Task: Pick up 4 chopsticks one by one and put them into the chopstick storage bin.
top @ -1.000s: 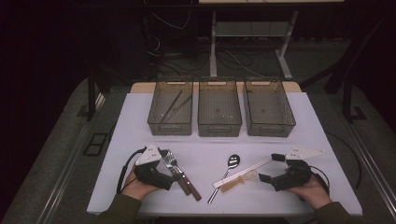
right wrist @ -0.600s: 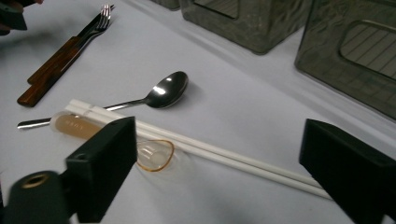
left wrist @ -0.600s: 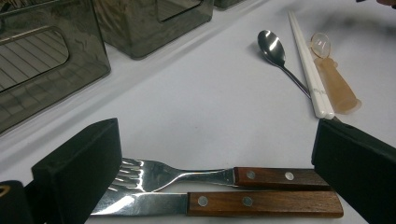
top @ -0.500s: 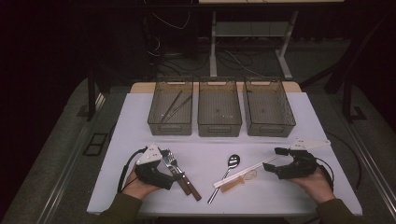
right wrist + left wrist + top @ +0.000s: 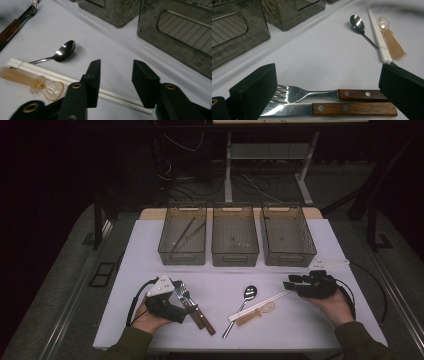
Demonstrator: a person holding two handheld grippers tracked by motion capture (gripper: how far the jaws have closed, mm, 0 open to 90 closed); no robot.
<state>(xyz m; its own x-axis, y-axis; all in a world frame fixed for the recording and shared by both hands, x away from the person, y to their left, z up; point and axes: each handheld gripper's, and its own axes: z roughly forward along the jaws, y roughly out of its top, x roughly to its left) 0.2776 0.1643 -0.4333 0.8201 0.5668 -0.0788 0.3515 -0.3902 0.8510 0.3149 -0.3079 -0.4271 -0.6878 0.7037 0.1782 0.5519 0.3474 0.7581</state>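
Since the earlier frame, right gripper [image 5: 115, 82] has shifted and its jaws have been closing, now half-narrowed above the white chopsticks [image 5: 75, 83], gripping nothing. Risk: pads descend off-centre and roll the pair apart, or nudge the clear spoon [image 5: 37, 83] touching them. Left gripper [image 5: 324, 87], released, straddles fork [image 5: 312, 94] and knife [image 5: 332, 109]. Metal spoon [image 5: 62, 53] lies beyond the chopsticks; bins [image 5: 235, 237] stand farther ahead.

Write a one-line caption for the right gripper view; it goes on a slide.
Right tongs, partly closed and holding nothing, hover above white chopsticks beside a metal spoon and a clear plastic spoon.
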